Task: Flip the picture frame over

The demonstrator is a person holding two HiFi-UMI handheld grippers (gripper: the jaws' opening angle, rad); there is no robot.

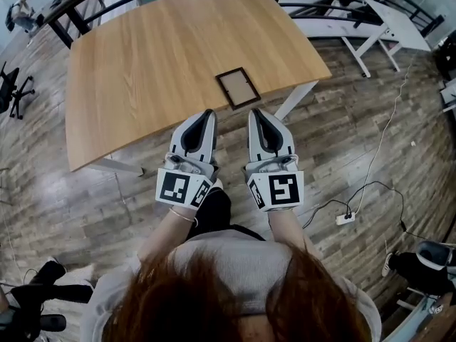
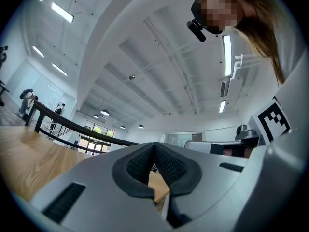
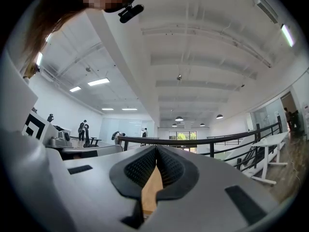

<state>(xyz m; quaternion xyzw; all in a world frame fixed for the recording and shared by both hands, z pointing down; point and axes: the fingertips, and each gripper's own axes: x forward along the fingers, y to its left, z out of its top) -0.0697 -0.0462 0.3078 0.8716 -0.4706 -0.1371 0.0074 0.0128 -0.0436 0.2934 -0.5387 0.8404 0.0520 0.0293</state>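
The table (image 1: 142, 70) has a pale wooden top with fine grain and a matt finish. The picture frame (image 1: 238, 87) has a dark rim round a dull brown panel. The left gripper (image 1: 209, 112) and right gripper (image 1: 254, 112) have smooth grey plastic shells. Their pads (image 2: 140, 166) look like black, finely ribbed rubber. The floor (image 1: 342, 148) is worn grey-brown wood planking.

Picture frame (image 1: 238, 87) dark brown; table (image 1: 142, 70) light wood grain; floor (image 1: 356, 141) grey-brown planks.

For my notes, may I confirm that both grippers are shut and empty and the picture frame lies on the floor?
Not the floor: the head view shows the picture frame on the wooden table. The left gripper and right gripper are indeed shut and empty.
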